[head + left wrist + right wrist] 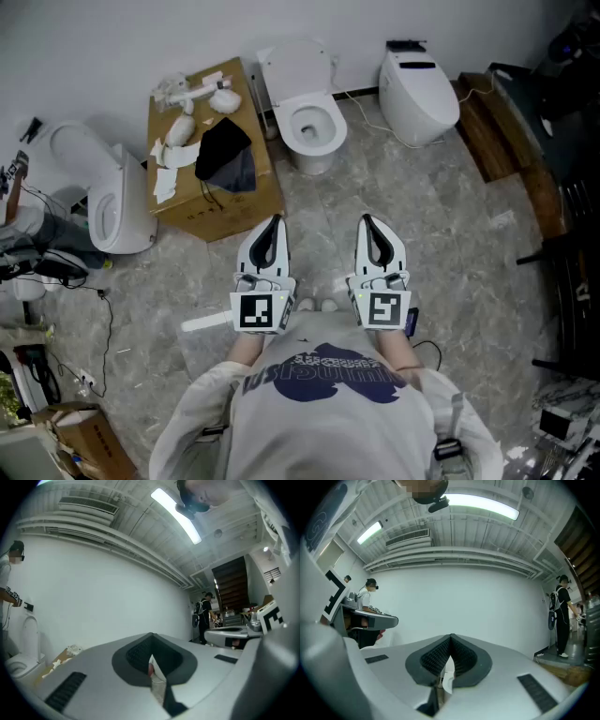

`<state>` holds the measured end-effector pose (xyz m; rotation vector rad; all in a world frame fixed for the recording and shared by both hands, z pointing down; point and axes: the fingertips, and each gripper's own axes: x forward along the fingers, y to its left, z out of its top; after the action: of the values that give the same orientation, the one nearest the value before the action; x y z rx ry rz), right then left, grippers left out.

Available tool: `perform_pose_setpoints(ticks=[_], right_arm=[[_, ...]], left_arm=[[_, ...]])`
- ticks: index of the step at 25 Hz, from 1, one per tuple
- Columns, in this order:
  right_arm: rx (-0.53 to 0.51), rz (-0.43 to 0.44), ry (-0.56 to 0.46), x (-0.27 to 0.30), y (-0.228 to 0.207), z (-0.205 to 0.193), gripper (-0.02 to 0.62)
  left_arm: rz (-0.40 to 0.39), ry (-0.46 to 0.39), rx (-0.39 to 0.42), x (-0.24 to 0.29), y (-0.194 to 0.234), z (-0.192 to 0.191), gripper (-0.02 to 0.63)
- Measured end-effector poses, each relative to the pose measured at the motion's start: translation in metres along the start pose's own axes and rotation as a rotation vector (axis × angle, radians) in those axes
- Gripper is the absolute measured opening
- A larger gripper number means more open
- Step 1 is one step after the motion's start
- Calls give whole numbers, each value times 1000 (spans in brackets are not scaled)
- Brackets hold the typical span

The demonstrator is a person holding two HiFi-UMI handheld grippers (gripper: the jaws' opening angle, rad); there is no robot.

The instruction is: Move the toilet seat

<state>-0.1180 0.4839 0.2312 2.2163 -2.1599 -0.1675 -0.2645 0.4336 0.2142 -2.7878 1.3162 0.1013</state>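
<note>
In the head view a white toilet (312, 155) stands against the far wall. Its lid (295, 67) is raised and its seat ring (336, 127) lies down around the bowl. My left gripper (275, 221) and right gripper (365, 220) are held level side by side over the floor, a good way short of that toilet and pointing at it. Both are shut with nothing between the jaws. In the left gripper view the left gripper (151, 644) has its dark pads together. The right gripper (450, 644) looks the same in the right gripper view.
A cardboard box (225, 202) with a black cloth (225, 150) and white parts stands left of the toilet. A second toilet (417, 89) is at the back right, a third toilet (108, 197) at the left. Cables (56, 267) lie at the left. People (561, 616) stand around.
</note>
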Motion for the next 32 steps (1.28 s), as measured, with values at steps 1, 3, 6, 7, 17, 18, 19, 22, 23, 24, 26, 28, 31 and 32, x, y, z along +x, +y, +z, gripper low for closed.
perform_pose_setpoints(ticks=[1, 3, 6, 7, 17, 18, 19, 22, 23, 24, 26, 28, 31, 32], right_arm=[[5, 7, -16, -2, 3, -1, 9], [22, 13, -46, -5, 6, -1, 9], [33, 10, -66, -5, 7, 2, 9], [29, 12, -67, -5, 7, 2, 9], [75, 22, -61, -8, -6, -8, 11], [85, 23, -62, -9, -9, -8, 12], [87, 29, -57, -9, -13, -10, 35], [60, 61, -21, -8, -27, -22, 138], [59, 57, -15, -7, -34, -25, 135], [63, 47, -13, -5, -42, -27, 127], [66, 28, -13, -2, -58, -29, 115], [59, 17, -15, 2, -72, -31, 98], [53, -6, -8, 14, -90, -36, 74], [50, -12, -2, 19, -94, -39, 63]], left_arm=[[-1, 1, 3, -1, -1, 0, -2], [-2, 4, 8, -4, -2, -1, -3], [1, 8, 10, -4, -2, -1, -2], [2, 10, 11, -4, -2, -2, -3], [-9, 40, -67, 1, -3, -16, -2], [-7, 40, -75, 3, -3, -16, -2], [-5, 40, -81, 4, -3, -17, 0], [6, 44, -91, 11, -1, -20, 2], [14, 48, -84, 14, 1, -21, 2], [24, 52, -70, 18, 3, -23, 2], [43, 65, -40, 25, 5, -26, 3], [59, 75, -18, 34, 5, -30, 3], [71, 81, -3, 50, 5, -34, 3], [72, 84, 0, 55, 5, -35, 3]])
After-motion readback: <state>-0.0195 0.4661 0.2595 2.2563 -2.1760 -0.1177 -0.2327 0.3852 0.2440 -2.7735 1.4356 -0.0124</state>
